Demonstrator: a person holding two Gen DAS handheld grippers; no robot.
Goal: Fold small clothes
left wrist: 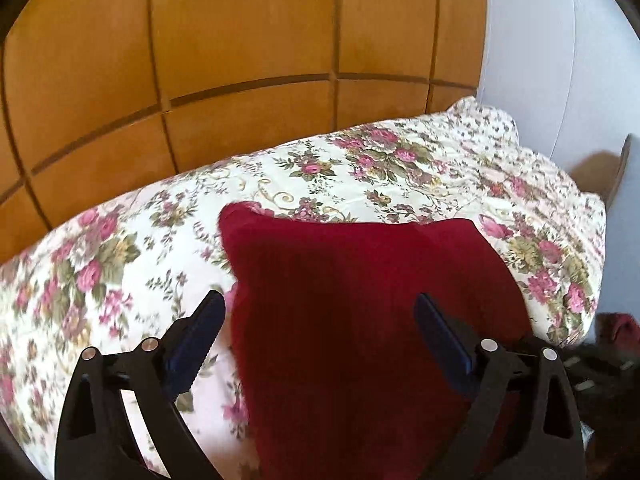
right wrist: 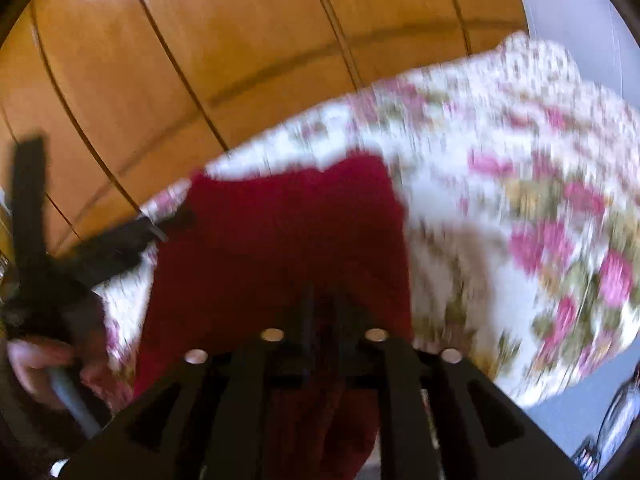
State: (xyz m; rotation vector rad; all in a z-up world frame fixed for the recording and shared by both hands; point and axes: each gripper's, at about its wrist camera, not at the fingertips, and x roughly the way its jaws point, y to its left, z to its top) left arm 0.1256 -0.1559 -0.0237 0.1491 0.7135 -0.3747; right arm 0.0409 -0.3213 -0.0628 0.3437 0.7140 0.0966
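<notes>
A floral-covered bed carries the dark red garment, lying flat mid-fold. The left hand-held gripper hovers wide and empty above it. The right hand-held gripper looks nearly closed; blur hides any pinch. Next likely needs another fold.

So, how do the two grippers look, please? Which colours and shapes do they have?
The left gripper has black frame arms with triangular cut-outs, round silver rivets, and dark blue fingers with a toothed inner edge. The right gripper has the same black frame with cut-outs and silver rivets; its fingers are too blurred to describe.
</notes>
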